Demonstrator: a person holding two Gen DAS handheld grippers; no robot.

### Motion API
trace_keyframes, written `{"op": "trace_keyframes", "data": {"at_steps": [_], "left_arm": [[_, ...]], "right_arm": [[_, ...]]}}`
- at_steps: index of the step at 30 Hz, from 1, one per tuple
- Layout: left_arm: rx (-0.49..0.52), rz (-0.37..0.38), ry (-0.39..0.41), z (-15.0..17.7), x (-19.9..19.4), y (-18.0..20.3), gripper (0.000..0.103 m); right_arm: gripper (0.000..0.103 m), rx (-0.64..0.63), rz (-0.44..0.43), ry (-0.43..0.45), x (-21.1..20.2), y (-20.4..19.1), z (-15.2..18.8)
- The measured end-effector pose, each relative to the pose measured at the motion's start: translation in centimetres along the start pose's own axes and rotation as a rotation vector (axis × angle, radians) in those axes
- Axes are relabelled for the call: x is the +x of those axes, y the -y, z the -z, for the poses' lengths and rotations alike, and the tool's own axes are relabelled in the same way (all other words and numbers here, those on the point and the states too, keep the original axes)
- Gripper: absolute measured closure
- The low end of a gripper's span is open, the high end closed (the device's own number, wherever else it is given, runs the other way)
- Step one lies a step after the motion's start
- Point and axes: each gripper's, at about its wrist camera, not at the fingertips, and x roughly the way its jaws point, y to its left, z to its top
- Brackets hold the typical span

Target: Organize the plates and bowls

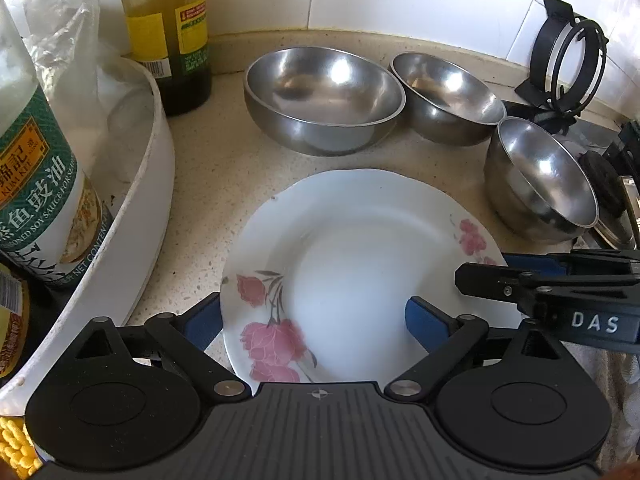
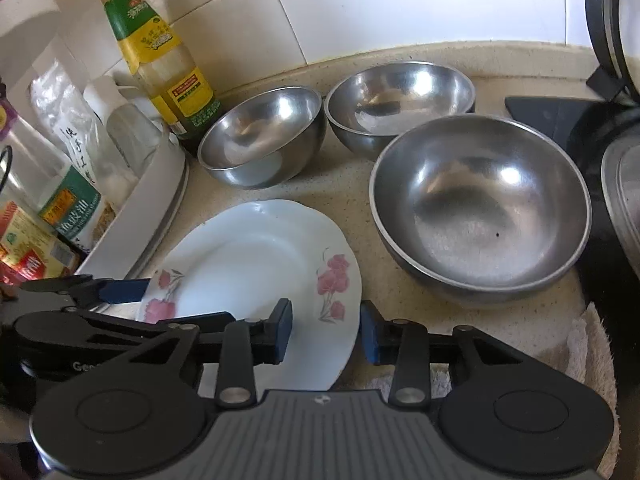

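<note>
A white plate with pink flowers (image 1: 352,264) lies on the beige counter, also in the right wrist view (image 2: 256,264). My left gripper (image 1: 312,320) is open, its blue pads straddling the plate's near left rim. My right gripper (image 2: 326,334) is open, one pad over the plate, one outside its right rim. Three steel bowls stand behind: a large one (image 1: 324,96), a middle one (image 1: 448,96) and a right one (image 1: 540,180). In the right wrist view the nearest bowl (image 2: 480,208) is right of the plate, with two others (image 2: 260,136) (image 2: 400,104) farther back.
A white tray (image 1: 156,184) of sauce bottles stands at the left, with an oil bottle (image 1: 172,32) behind it. A black ring stand (image 1: 568,52) and a stove (image 2: 580,128) are at the right. A towel (image 2: 580,344) lies at the counter's near right.
</note>
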Motion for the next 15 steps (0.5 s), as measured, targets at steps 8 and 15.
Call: {"op": "trace_keyframes", "data": {"at_steps": [8,15], "left_arm": [[-0.054,0.036,-0.008,0.0,-0.8,-0.6,0.006],[-0.056,0.024,0.01,0.0,-1.7,-0.3,0.006]], "right_arm": [[0.049,0.042,-0.032,-0.006,-0.6,0.6,0.0],[0.049,0.062,-0.054,0.006,-1.4,0.8,-0.3]]}}
